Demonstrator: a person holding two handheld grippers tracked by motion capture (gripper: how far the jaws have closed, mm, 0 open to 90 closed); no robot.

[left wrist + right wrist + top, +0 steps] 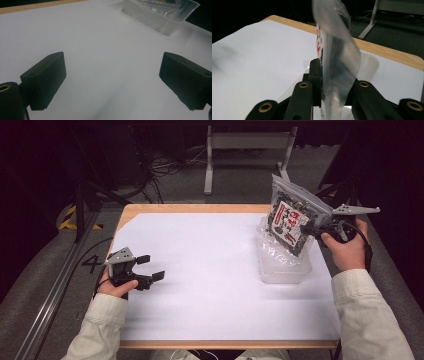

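A clear zip bag with dark contents and a red and white label hangs tilted above a clear plastic container at the table's right side. My right gripper is shut on the bag's right edge. In the right gripper view the bag rises edge-on from between the closed jaws, with the container's rim behind it. My left gripper rests low at the table's left, open with nothing between its fingers. In the left gripper view the jaws stand wide apart over the white sheet, and the container lies far ahead.
A white sheet covers most of the wooden table. Beyond the table's far edge are a dark floor with cables and a metal frame's legs. A rail runs along the floor on the left.
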